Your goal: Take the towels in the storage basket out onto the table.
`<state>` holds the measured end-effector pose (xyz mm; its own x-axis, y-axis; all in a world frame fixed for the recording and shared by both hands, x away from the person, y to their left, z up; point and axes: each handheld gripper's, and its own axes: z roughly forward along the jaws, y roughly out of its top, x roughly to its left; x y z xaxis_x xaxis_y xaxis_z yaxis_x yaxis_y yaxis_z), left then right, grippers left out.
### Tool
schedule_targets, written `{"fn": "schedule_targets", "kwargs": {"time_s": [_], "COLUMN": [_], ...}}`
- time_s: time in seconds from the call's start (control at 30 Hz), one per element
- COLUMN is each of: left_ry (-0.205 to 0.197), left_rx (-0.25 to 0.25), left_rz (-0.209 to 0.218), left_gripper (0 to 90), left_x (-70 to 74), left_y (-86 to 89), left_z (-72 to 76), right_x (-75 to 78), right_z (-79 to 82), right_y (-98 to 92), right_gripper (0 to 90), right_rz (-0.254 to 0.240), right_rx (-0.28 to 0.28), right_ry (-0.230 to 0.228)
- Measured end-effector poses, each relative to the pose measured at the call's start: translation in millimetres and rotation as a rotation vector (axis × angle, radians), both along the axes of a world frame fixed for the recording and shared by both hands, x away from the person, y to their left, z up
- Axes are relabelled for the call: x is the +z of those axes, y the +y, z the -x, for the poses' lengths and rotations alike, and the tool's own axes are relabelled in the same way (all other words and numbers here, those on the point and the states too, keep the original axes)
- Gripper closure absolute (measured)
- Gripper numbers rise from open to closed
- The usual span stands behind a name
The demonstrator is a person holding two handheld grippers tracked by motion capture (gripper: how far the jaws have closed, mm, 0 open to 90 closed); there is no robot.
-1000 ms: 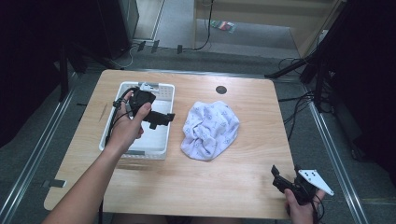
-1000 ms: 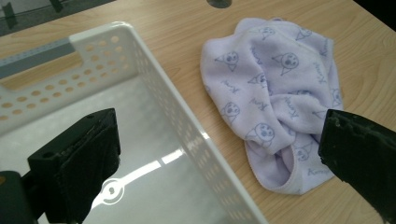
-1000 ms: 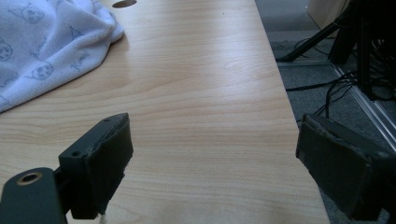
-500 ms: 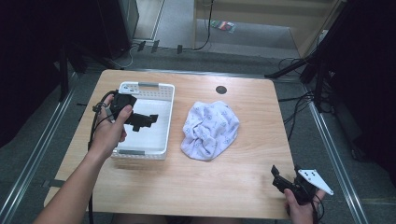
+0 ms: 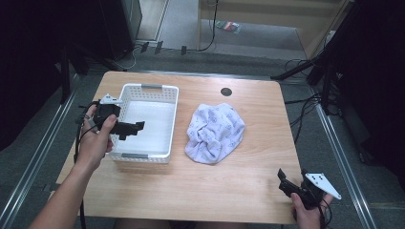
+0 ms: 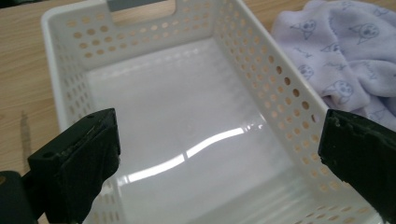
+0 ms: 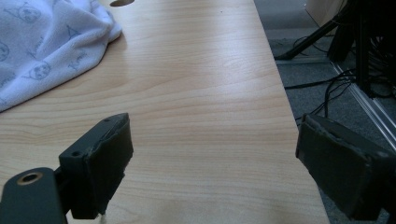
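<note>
Wood table [image 5: 248, 191] w/ white basket [image 5: 145, 121] and crumpled cloth [image 5: 214, 132], both tongs idle.
Basket sits at 9 o'clock, empty; lilac printed cloth just beside it toward 3. Left gripper [image 5: 136, 127] hovers over basket's left rim, jaws wide apart. Right gripper [image 5: 285, 180] at 5 o'clock by table edge, jaws apart, gripping nothing.

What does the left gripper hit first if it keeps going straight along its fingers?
Most likely the glossy floor of the white perforated plastic basket. The left gripper, fingers open, points down into it; nothing lies inside. Depth is uncertain, so the far wall is possible.
</note>
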<state>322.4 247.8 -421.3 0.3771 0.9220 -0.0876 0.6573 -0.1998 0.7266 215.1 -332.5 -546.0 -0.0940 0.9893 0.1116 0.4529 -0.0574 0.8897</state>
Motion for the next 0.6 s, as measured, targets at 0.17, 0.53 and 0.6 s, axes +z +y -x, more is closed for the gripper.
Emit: {"fn": "schedule_targets", "kwargs": {"time_s": [0.17, 0.53, 0.6], "left_ry": [-0.008, -0.028, -0.041], "left_rx": [0.027, 0.055, 0.063], "left_rz": [0.002, 0.027, 0.034], "left_gripper": [0.0, 0.0, 0.0], "left_x": [-4.1, -14.0, -16.1], "left_y": [17.6, 42.2, 47.0], "left_z": [8.1, 27.1, 32.4], "right_x": [0.0, -0.2, -0.2], "right_z": [0.0, -0.1, -0.1], "right_y": [0.0, -0.5, -0.5], "right_gripper": [10.9, 10.8, 10.9], "right_rz": [0.001, -0.005, -0.004], "right_rx": [0.0, -0.001, -0.001], "right_ry": [0.0, 0.005, 0.005]}}
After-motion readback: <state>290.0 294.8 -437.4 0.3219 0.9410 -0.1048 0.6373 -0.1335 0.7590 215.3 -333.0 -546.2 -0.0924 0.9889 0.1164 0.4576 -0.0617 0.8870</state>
